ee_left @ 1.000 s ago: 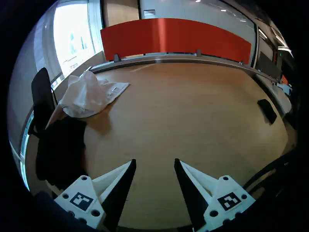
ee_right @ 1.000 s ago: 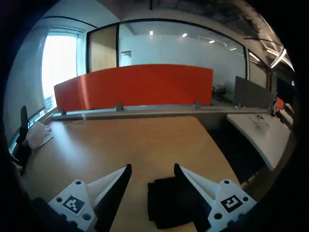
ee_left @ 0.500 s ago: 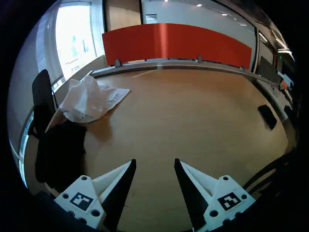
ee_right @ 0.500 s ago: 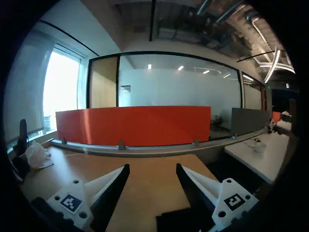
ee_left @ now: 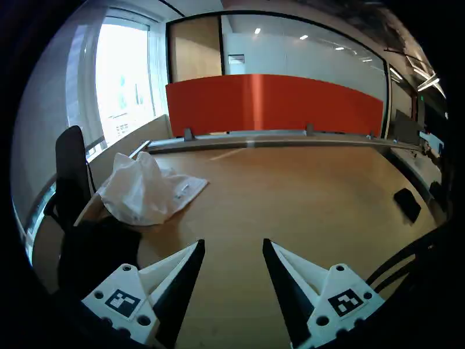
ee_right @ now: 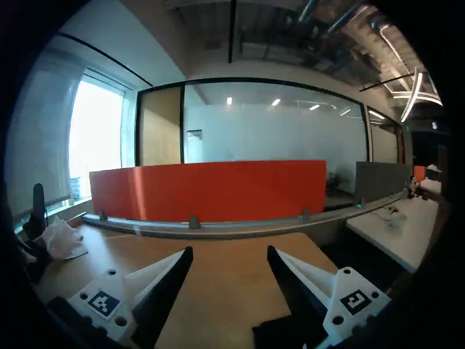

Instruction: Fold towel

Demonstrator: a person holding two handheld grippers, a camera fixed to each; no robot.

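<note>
Two empty grippers, and neither has reached the cloth.

In the left gripper view, the left gripper has its fingers spread apart with nothing between them, as they were a second ago. What has changed is the aim: the view has tipped up, so the red screen sits lower in frame and more window shows above it. The towel, a crumpled white heap, lies on the desk in front of the screen's left end, close to the desk's left edge and a black chair. A small black object lies toward the screen's right end. Bare wood runs between, so there is plenty of room to spread the cloth.

In the right gripper view, the right gripper is also parted and empty. It has lifted since a second ago: the black pad once between its fingers now sits at the bottom of the frame. The towel shows small below the screen's left end. Folding has probably not begun; the approach should be easy, though the near edge leaves the heap little margin.
</note>
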